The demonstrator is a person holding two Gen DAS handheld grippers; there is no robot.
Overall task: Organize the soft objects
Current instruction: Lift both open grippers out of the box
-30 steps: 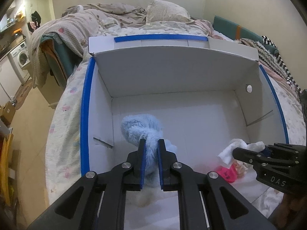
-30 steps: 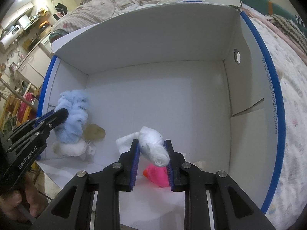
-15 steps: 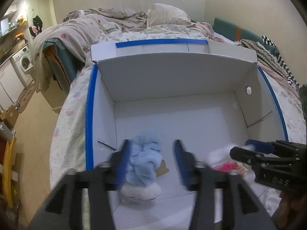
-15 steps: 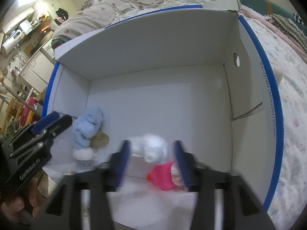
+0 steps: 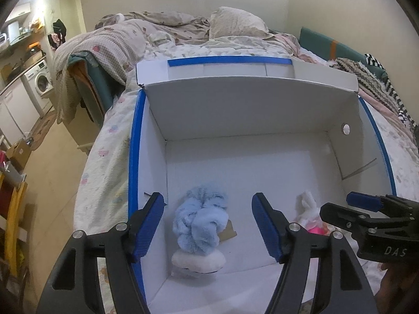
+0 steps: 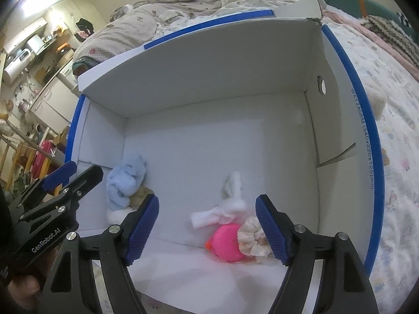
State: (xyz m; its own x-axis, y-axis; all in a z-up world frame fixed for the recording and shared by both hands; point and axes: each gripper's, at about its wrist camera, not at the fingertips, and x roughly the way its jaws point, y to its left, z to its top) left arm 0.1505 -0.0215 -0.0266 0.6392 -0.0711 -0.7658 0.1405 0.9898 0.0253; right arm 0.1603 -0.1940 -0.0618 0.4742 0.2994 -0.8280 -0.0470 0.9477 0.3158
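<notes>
Soft objects lay inside white cardboard box [image 5: 235,115] with blue-taped rim, none gripped. Left gripper [image 5: 208,225] spread wide, jaws apart, empty, hovering over near left corner of box. Between its fingers, below: fluffy light-blue plush [image 5: 200,221], resting on white pad-like piece [image 5: 199,260], tan bit [image 5: 227,231] just beside. Right gripper [image 6: 207,226] also spread wide, holding nothing, over near right part of box. Under it: pink ball-like toy [image 6: 226,242] touching cream scrunchie [image 6: 252,238], white sock-like cloth [image 6: 225,206] lying just behind, touching pink toy. Blue plush [image 6: 125,185] seen at left wall from right wrist view, well apart from pink group. Far half of box floor bare white. Round hole [image 6: 321,87] in right wall. Box sat on bed with patterned sheet [image 5: 110,162]. Beyond box: rumpled quilt [image 5: 162,23], pillow [image 5: 235,23]. Far left: washing machine [image 5: 39,82].
</notes>
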